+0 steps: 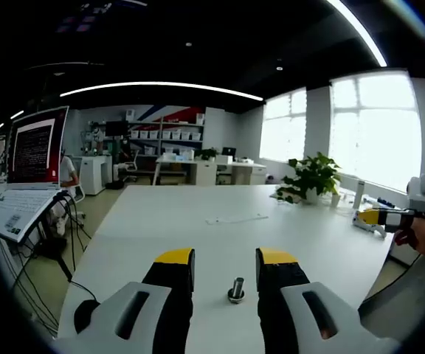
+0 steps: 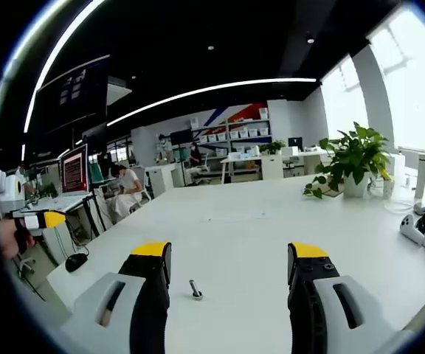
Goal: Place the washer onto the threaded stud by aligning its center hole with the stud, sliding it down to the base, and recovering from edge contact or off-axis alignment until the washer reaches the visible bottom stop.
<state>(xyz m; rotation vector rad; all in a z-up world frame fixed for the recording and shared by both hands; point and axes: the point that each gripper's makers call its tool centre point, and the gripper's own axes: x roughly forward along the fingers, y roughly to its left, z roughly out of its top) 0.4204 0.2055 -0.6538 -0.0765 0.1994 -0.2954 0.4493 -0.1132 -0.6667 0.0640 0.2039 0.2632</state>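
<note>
Your left gripper (image 1: 225, 267) and right gripper (image 2: 229, 259) gape empty, so a tilted grab could topple the stud (image 1: 236, 290).

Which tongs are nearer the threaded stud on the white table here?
Left. The left tongs frame the threaded stud between open jaws. The right tongs sit farther back, the stud off toward their left jaw.
</note>
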